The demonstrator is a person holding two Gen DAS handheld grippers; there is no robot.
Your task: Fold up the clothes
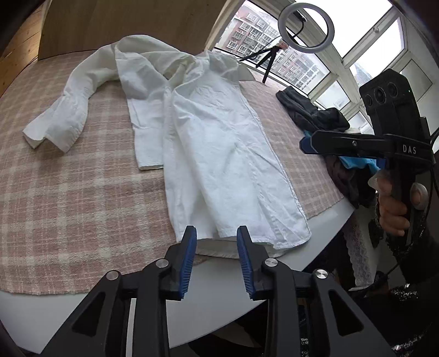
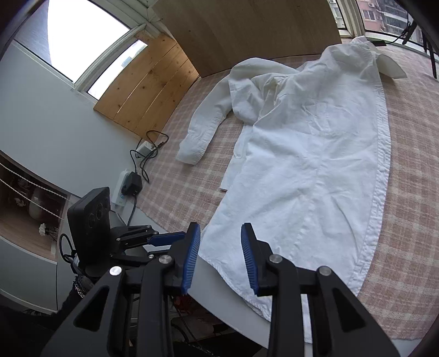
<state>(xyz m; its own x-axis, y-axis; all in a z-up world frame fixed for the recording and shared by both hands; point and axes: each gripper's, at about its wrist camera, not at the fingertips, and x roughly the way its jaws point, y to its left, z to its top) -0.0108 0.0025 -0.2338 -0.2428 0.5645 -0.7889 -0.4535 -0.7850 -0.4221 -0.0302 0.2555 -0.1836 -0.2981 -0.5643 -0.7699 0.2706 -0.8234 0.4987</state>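
A white long-sleeved shirt (image 1: 219, 153) lies spread on a pink plaid cloth (image 1: 82, 192), collar at the far end and hem at the near table edge. One sleeve (image 1: 63, 120) trails off to the left. My left gripper (image 1: 216, 229) hovers just above the hem, open, its blue pads apart and pressing nothing. In the right wrist view the same shirt (image 2: 315, 164) fills the middle, and my right gripper (image 2: 221, 228) is open over the hem's near corner. The left gripper (image 2: 175, 236) shows beside it at the left. A hand (image 1: 392, 211) holds the right gripper (image 1: 306, 142).
A pile of dark clothes (image 1: 310, 109) sits at the cloth's right edge by the window. A ring light (image 1: 306, 26) on a small tripod stands behind the collar. A power strip (image 2: 124, 189) with cables lies left of the cloth. The white table edge (image 1: 219, 277) is close below.
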